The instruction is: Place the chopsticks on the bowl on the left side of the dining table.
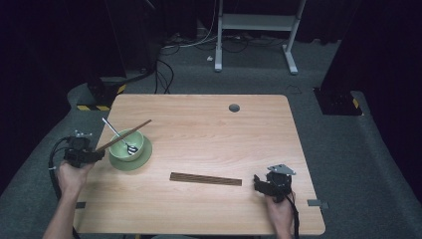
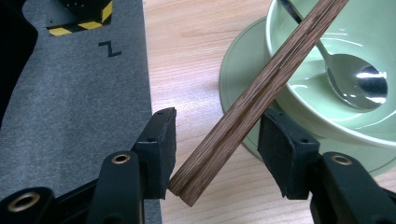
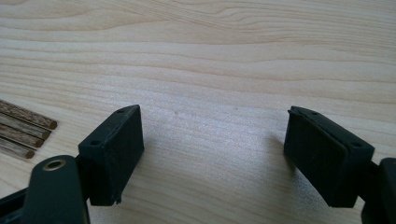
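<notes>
Chopsticks (image 2: 254, 100), a dark wooden pair side by side, slanting from between the left gripper's (image 2: 217, 140) jaws up across the rim of a pale green bowl (image 2: 327, 107). Near end close against the left jaw pad, clear gap to the right pad; jaws apart, not pressing on the wood. Silver spoon (image 2: 357, 81) lying inside the bowl, handle poking out over the far rim. Bowl seated on a matching green saucer (image 2: 233, 70) near the left edge of the wooden surface (image 1: 209, 129). Further brown sticks (image 1: 205, 179) lying flat in a row toward the middle front of the surface, their ends at the left edge of the right gripper view. Right gripper (image 3: 212, 149) low over bare wood just right of those sticks, jaws wide apart, nothing between.
</notes>
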{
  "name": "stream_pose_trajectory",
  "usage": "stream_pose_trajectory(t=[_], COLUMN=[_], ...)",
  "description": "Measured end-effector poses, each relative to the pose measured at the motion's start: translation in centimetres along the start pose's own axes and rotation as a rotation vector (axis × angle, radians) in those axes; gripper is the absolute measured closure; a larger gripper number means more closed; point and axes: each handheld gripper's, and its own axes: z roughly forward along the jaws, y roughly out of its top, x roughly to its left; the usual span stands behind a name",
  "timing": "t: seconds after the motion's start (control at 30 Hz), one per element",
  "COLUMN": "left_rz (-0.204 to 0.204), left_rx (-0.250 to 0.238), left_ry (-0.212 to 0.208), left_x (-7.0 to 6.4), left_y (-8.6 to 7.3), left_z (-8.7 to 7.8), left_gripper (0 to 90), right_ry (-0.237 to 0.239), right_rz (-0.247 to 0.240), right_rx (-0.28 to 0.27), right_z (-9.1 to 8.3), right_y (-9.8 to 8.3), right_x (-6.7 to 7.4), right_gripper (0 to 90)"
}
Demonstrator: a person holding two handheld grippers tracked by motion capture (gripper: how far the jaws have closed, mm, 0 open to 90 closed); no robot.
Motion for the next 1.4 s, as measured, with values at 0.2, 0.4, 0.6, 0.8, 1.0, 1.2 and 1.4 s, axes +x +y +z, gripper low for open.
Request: stream_pose_trajectory(t=[0.2, 0.4, 0.6, 0.8, 1.0, 1.2, 1.4], left_rz=[-0.003, -0.001, -0.009, -0.008, -0.004, -0.007, 0.011], left_rx=[0.005, 0.004, 0.008, 0.004, -0.014, -0.04, -0.065], left_ry=[0.001, -0.002, 0.001, -0.002, -0.027, -0.048, -0.071], left_x=[0.1, -0.1, 0.1, 0.0, -0.2, -0.5, -1.3], left_y=[0.2, 0.6, 0.7, 0.7, 0.4, 0.5, 1.2], left_z=[0.3, 0.4, 0.6, 0.6, 0.0, -0.9, -1.6], left_gripper=[46.8, 46.8, 46.6, 45.9, 43.4, 41.0, 40.7], right_ry=[0.0, -0.001, -0.001, -0.001, -0.001, -0.001, -0.001], right_rz=[0.0, 0.0, 0.0, 0.0, 0.0, 0.0, 0.0], right_rx=[0.0, 0.0, 0.0, 0.0, 0.0, 0.0, 0.0], right_z=[0.0, 0.0, 0.0, 0.0, 0.0, 0.0, 0.0], right_y=[0.0, 0.0, 0.0, 0.0, 0.0, 0.0, 0.0], right_x=[0.0, 0.0, 0.0, 0.0, 0.0, 0.0, 0.0], right_gripper=[19.4, 19.5, 19.5, 19.5, 19.5, 19.5, 19.5])
